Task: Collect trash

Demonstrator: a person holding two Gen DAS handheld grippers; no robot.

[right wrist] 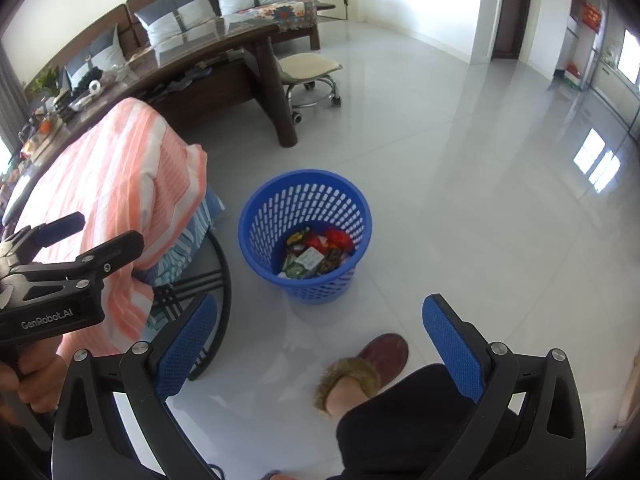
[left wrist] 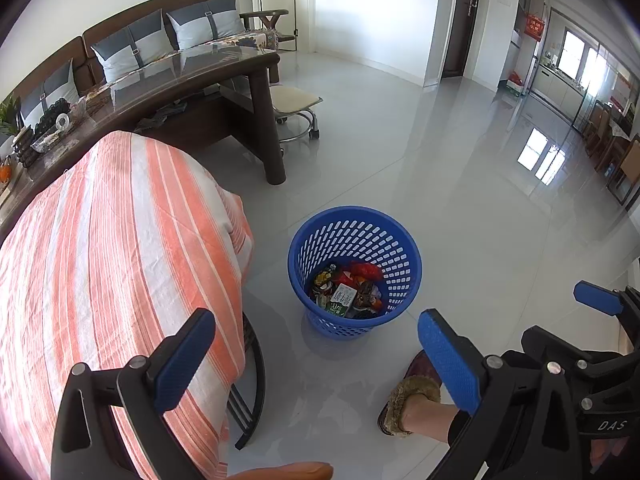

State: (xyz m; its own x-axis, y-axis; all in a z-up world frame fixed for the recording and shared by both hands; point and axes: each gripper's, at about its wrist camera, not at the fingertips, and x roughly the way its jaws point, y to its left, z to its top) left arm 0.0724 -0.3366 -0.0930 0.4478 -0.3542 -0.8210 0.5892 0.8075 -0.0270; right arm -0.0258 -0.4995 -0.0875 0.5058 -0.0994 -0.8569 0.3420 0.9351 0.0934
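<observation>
Glossy pale floor (left wrist: 460, 184) under blue basket (left wrist: 316, 240) (wrappers inside), stool (left wrist: 296, 100), slippered foot (left wrist: 408, 400).

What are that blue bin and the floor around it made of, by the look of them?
The bin looks like moulded plastic: one even blue, with walls pierced by regular slots. The floor seems to be polished tile, pale grey and glossy; it mirrors the windows and shows thin joint lines. Whether ceramic or stone, I cannot tell.

We see a glossy white floor (left wrist: 460, 184) w/ window glare. Dark table (left wrist: 224, 76), sofa (left wrist: 132, 36) & stool (left wrist: 296, 100) by white walls.
</observation>
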